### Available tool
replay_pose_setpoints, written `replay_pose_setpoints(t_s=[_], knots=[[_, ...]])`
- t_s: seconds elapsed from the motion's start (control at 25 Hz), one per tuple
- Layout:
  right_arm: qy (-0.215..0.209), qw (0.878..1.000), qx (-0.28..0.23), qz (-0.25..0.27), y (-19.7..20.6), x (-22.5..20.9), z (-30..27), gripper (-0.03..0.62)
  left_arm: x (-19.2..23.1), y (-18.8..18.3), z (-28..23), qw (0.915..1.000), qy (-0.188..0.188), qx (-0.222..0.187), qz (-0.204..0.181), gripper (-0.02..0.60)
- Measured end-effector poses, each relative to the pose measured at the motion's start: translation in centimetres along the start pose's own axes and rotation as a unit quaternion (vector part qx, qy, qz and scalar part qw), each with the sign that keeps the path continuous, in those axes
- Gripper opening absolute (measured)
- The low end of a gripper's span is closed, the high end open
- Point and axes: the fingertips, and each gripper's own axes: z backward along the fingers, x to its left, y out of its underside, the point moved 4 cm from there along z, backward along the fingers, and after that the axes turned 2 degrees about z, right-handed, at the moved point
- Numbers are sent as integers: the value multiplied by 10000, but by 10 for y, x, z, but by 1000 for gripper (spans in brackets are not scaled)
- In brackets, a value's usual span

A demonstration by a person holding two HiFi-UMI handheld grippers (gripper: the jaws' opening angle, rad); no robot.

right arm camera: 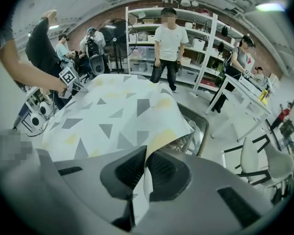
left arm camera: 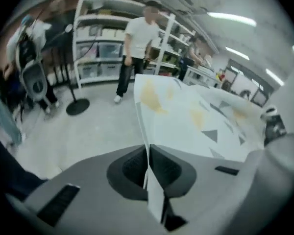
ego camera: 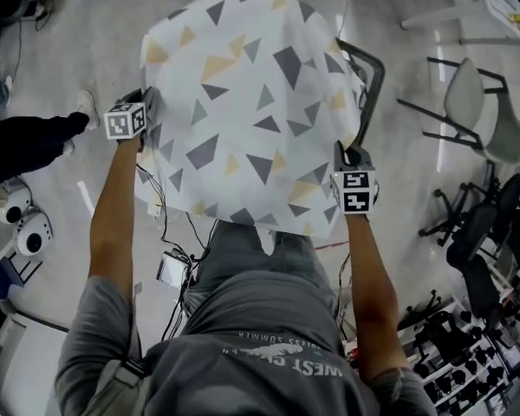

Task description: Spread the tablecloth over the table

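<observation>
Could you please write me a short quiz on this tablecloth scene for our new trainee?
1. True or false: the left gripper is open and empty.
2. Which pattern does the tablecloth bear? A stripes; B triangles; C dots.
3. In the head view, on which side of the cloth does the table's dark rim show bare?
Key: 1 false, it is shut on the tablecloth's edge; 2 B; 3 the right side, beyond the right gripper.
</observation>
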Motion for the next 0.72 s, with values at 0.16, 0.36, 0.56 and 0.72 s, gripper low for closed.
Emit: replay_pose_setpoints(t_s=[0.16,0.36,0.56,0.72], knots=[[22,9998,211,-3,11,8,2,12,-73,-24,67,9389,-793,-769,-3261,0],[89,9976,609,-321,42,13,-15,12,-252,11,121,7861,192,-1221,-6056,0],[56,9974,677,-246,49,12,-10,12,-227,13,95,8467,268,-1005,-5218,0],[301,9974,574,-313,45,-5,-6,12,-126,-35,55,9572,217,-911,-2740,0]])
